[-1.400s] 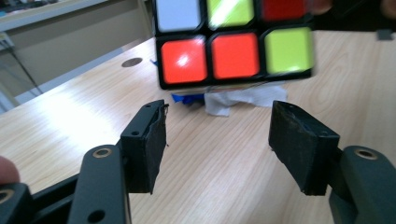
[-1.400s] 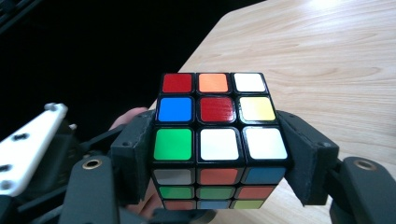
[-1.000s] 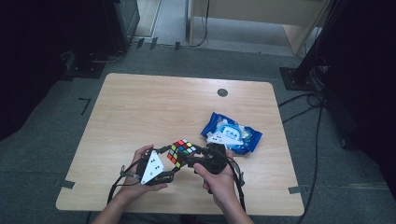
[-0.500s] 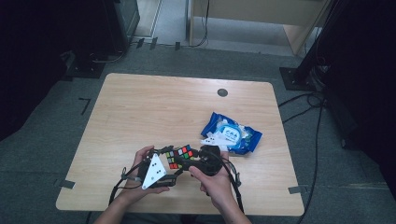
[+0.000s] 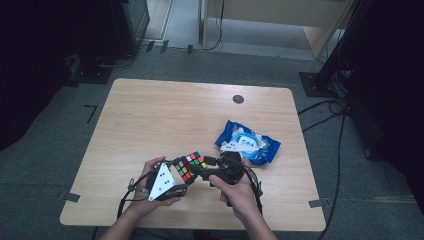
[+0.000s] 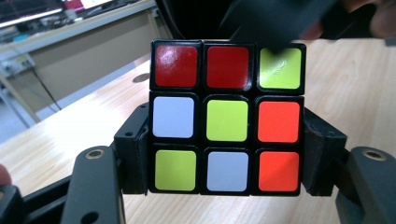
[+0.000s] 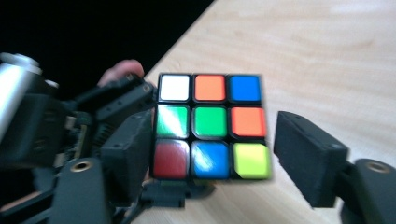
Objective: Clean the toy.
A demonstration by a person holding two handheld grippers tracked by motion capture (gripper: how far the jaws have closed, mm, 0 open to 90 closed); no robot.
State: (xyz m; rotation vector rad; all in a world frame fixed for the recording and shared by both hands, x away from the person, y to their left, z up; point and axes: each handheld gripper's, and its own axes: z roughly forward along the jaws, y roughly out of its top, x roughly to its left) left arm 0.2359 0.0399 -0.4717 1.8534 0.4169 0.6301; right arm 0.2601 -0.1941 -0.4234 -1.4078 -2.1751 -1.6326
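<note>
A light wooden bench [image 5: 165,115] stands on a grey floor, with dark equipment and cables around it.

Left tongs [image 6: 226,163]: pressed against both sides of the puzzle cube [image 6: 226,121], which they pinch across its lower two layers. Their jaws have just been closing, with the cube between them. In the high view the left tongs [image 5: 176,176] sit above the near edge of the bench, slightly left of centre, and hold the cube [image 5: 190,166] clear of the surface.

Right tongs [image 7: 210,158]: spread. One jaw stands well off the cube [image 7: 210,126] on the picture's right; whether the other jaw touches is not clear. Their jaws have just been opening, with the cube between them but not gripped. In the high view the right tongs [image 5: 212,167] meet the cube from the right.

A blue packet [image 5: 248,145] lies on the bench to the right, farther off, apart from both hands. A small dark round fitting [image 5: 238,99] sits near the far edge.

Step in hand, as judged: turning one layer of the cube, with the left tongs as the holder and the right tongs between grips. The next move calls for the right tongs to close squarely on the free layer, then rotate it while the left grip stays firm; a skewed grip could jam the layer.
</note>
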